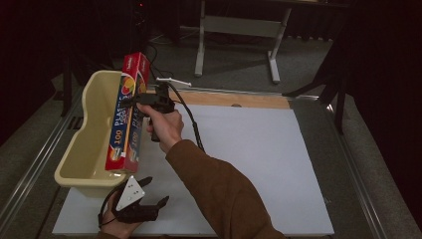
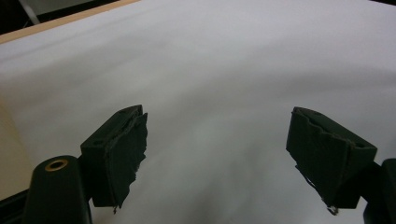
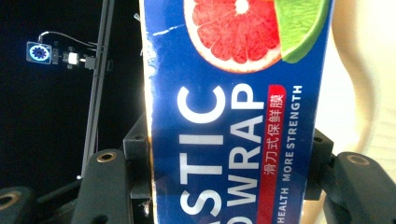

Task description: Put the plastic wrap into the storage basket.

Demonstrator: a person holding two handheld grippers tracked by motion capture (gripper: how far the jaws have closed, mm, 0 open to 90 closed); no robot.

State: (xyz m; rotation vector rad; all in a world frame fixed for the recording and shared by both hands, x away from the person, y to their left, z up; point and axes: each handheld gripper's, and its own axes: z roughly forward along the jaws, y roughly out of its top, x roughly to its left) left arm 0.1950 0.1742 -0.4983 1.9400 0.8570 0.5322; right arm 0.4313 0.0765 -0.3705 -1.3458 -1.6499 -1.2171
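Note:
A long red and blue plastic wrap box [image 1: 128,114] stands tilted on end over the right wall of a cream plastic tub [image 1: 94,134]. My right gripper [image 1: 141,99] is shut on the box's upper half, its jaws pressed against both sides of the blue face [image 3: 233,116]. A person's hand in a brown sleeve [image 1: 219,194] holds that gripper. My left gripper [image 1: 157,191] rests low near the table's front left, just below the tub's front corner. Its jaws stand wide apart over the white sheet [image 2: 215,154] with nothing between them.
A white sheet [image 1: 249,164] covers the table; a wooden strip [image 1: 239,99] runs along its far edge. Metal rails border the table on both sides. A grey stand [image 1: 239,30] stands on the floor beyond. A small lit device on a pole [image 3: 39,52] shows in the dark background.

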